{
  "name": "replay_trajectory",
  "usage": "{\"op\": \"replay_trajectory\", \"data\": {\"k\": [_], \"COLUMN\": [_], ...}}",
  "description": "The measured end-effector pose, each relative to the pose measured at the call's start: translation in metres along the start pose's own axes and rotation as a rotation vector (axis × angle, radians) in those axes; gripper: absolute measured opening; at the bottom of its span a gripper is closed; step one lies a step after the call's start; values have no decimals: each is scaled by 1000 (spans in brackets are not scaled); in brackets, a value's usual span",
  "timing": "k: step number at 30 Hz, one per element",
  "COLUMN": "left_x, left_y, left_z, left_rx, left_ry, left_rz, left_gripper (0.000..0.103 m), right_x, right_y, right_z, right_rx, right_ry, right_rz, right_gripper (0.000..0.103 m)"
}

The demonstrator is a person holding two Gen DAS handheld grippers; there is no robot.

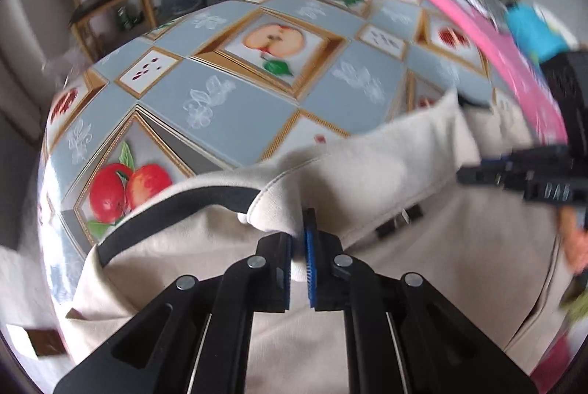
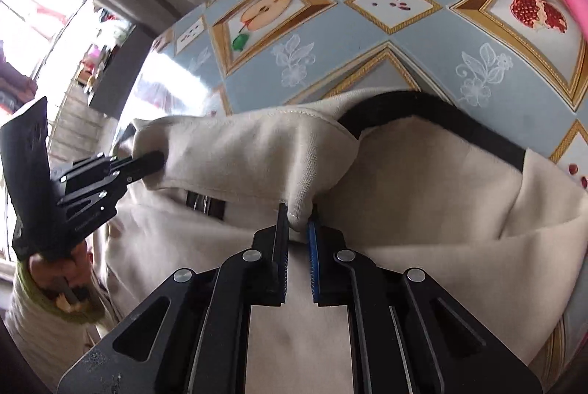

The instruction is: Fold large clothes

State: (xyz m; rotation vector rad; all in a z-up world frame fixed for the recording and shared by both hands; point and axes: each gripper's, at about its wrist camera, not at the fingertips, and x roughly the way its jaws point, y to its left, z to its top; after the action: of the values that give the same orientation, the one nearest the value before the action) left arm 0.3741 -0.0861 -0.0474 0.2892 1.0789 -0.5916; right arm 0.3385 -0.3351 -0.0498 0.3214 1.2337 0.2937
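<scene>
Nearest the lens in the left wrist view, the left tongs (image 1: 299, 239) are pinched almost closed on a bunched fold of the cream garment (image 1: 422, 265), the cloth squeezed between the blue pad and the black one. The right wrist view shows the same on its side: the right tongs (image 2: 297, 228) are nearly closed, with a nub of the cream fabric caught between the tips. Each view also catches the other tool at the edge of the raised band of cloth, so the two grips sit well apart along one hem, which is lifted a little off the rest of the garment. Beyond the grips, a black trim (image 2: 433, 122) curves along the garment's far edge, and a small dark tag (image 1: 398, 223) lies on the flat part beneath the raised band. Farther out lies the desk (image 1: 239, 92) with its fruit-patterned cover, bare ahead of the garment, and a pink cloth (image 1: 514, 63) along one side. I judge this the start of a fold: edge seized, not yet carried over. The next move calls for both hands travelling together, keeping the hem taut and level, then laying it down squarely.
</scene>
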Motion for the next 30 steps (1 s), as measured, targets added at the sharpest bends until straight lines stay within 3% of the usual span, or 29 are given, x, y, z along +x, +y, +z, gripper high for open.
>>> {"op": "replay_trajectory", "data": {"k": [2,4,6,8,10,11,15,18,21,26,30], "left_x": [1,3,3,3,2,2,2,1,0,-18,-32], "left_y": [-7,-12,-11,-9,-9,-9,-10,-6,4,25,22], "left_z": [-4,-4,-2,-2,-3,-4,-5,-8,-8,-5,-4], "left_rx": [51,76,66,60,65,72,83,85,54,-70,-104], "left_ry": [-21,-33,-33,-33,-41,-46,-64,-82,-84,-119,-171], "left_rz": [31,55,49,38,30,30,22,-3,-32,-129,-138], "left_gripper": [7,7,7,7,7,7,7,8,11,14,14], "right_x": [-4,-11,-32,-54,-72,-74,-40,0,29,29,31], "right_y": [-4,-6,-5,-1,7,15,57,75,74,69,77], "right_z": [-5,-5,-8,-11,-12,-10,0,12,12,5,1], "right_rx": [7,20,14,5,-4,-19,-122,-161,-191,-204,-234], "right_ry": [1,-10,-76,-153,-231,-248,-210,-153,-85,-85,-100], "right_rz": [13,-14,-84,-161,-181,-151,7,29,0,8,-26], "right_gripper": [11,20,44,47,48,47,23,9,9,9,9]}}
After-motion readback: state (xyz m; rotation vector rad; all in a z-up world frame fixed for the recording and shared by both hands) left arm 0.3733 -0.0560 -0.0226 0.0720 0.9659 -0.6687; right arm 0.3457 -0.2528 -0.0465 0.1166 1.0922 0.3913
